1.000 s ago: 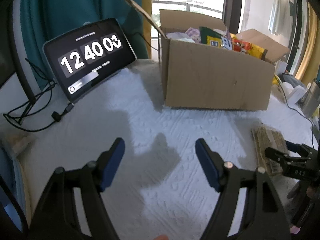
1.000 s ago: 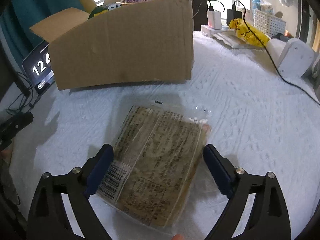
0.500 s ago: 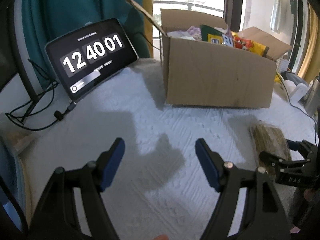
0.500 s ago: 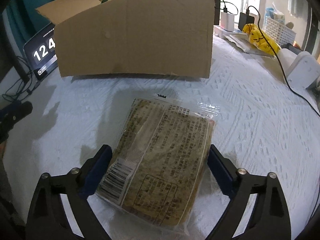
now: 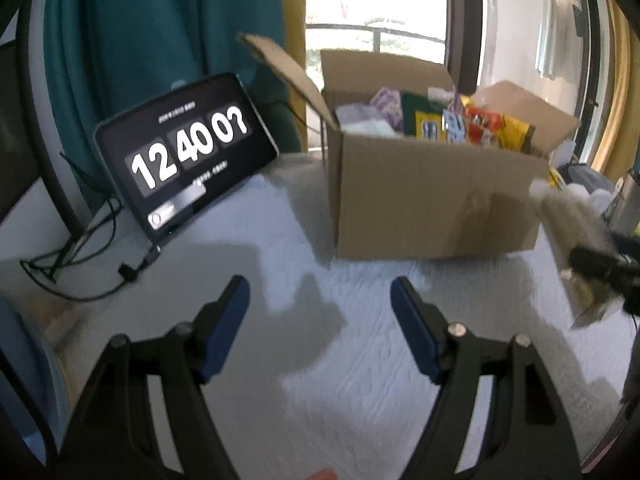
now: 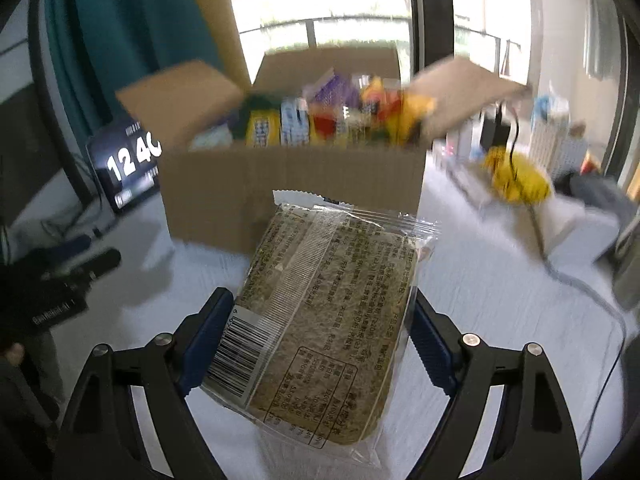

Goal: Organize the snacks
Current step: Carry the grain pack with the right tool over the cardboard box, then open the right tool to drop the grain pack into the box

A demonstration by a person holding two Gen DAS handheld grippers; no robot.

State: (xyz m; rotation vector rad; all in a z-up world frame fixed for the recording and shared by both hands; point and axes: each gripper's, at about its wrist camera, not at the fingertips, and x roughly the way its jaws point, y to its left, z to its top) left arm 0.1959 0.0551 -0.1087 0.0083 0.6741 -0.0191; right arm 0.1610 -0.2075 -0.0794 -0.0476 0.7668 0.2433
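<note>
A flat brown snack packet (image 6: 340,272) in clear wrap, barcode at its near end, hangs above the white tablecloth (image 6: 500,300) in front of an open cardboard box (image 6: 288,184). My right gripper (image 6: 320,312) has its blue pads pressed on both long sides of the packet, and its jaws are closing. The left wrist view shows the same packet (image 5: 572,216), blurred at the far right beside the box (image 5: 432,200), which holds several coloured snack bags. My left gripper (image 5: 320,292) is open over bare cloth with nothing between its fingers.
A tablet (image 5: 188,160) showing a clock leans at the back left, with black cables (image 5: 80,264) trailing beside it. Right of the box are a yellow bag (image 6: 516,180), a white basket (image 6: 556,140), a white device (image 6: 580,232) and a cord.
The right gripper has narrowed onto the packet and lifted it off the cloth toward the box. The left gripper has risen a little and stays open.
</note>
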